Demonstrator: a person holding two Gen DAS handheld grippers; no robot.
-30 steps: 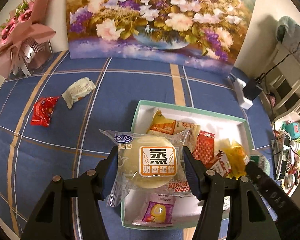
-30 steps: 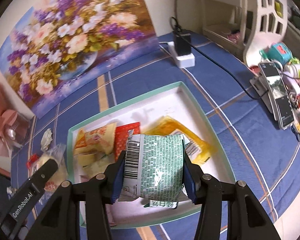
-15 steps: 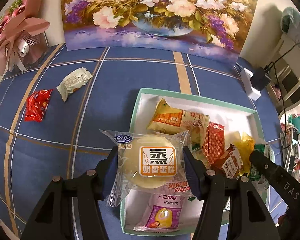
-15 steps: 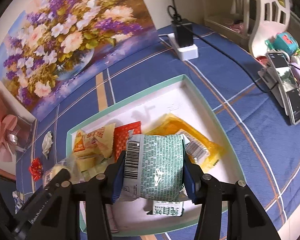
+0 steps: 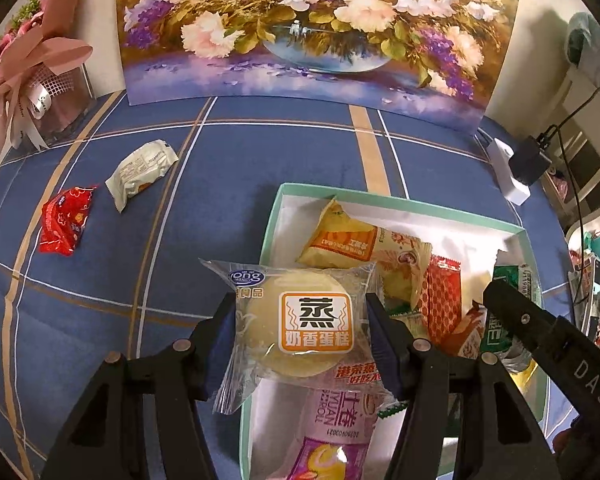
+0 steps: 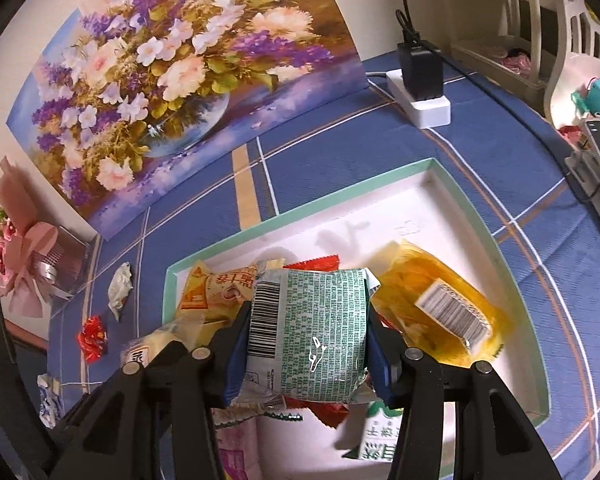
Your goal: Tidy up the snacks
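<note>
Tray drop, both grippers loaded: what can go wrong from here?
1. The steamed cake pack in the left gripper hangs over the tray's near left rim; released here, it may tip onto the cloth.
2. The right gripper holds the green packet over piled snacks, so it may slide off them.
3. The grippers are close, and could clash.

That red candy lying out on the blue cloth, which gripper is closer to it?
Left. The left gripper is just right of the red candy; the right gripper is farther right, over the box.
</note>
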